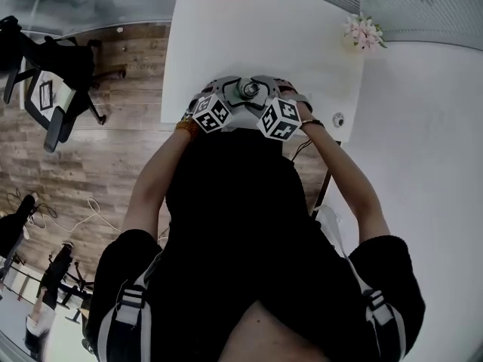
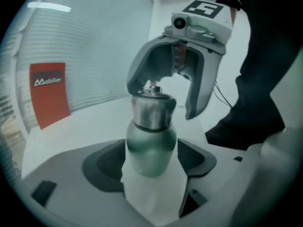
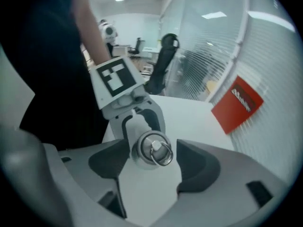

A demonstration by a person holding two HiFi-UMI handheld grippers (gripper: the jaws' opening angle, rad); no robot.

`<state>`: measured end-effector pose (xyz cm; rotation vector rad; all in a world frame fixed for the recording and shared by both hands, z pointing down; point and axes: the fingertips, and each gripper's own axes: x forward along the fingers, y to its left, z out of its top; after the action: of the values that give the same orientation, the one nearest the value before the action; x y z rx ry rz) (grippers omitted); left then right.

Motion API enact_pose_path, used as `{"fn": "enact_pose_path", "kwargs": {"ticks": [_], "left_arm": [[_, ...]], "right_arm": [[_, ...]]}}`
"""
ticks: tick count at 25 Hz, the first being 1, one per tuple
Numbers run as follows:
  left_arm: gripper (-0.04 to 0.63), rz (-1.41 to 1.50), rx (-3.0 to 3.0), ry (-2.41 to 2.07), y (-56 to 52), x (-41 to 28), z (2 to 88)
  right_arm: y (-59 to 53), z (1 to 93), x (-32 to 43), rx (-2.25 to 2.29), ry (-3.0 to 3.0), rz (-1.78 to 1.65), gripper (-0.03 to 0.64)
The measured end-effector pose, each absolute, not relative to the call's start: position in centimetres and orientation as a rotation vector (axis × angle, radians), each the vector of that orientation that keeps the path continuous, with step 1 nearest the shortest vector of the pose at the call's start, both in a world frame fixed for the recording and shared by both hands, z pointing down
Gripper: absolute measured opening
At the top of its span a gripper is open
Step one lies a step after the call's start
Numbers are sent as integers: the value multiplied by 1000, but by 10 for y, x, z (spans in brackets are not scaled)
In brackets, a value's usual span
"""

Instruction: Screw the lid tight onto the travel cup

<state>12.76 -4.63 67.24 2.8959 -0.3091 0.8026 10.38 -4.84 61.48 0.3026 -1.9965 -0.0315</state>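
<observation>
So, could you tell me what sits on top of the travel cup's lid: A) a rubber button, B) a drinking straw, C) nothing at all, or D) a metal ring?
D: the right gripper view looks down on the lid of the travel cup, and a metal ring lies across its top.

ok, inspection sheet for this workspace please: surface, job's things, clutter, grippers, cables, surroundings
surface: white table.
job's things: travel cup upright, metal lid with a ring sitting on it; how tight it is cannot be told.
clutter: flowers at the far corner; small round object by the right edge.
grippers: left gripper pads against the cup's body; right gripper jaws apart round the lid, not clamping.
cables: loose cable on the wooden floor, left.
surroundings: office chair; red sign against the blinds.
</observation>
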Motion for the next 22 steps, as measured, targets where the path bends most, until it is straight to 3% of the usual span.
{"fn": "enact_pose_path", "kwargs": {"ticks": [3,6,11,22], "left_arm": [[342,953,3031,-41,-43,121,675],[342,1036,3076,196,-43,125,674],[342,1057,3033,308,-47,130,674],[341,926,2915,-242,-52,135,672]], "right_arm": [[-46,616,111,46,-1906,-382,322],[-46,620,111,-119,-1854,-481,318],[-42,621,101,-177,-1866,-418,242],[-55,618,102,273,-1991,31,238]]}}
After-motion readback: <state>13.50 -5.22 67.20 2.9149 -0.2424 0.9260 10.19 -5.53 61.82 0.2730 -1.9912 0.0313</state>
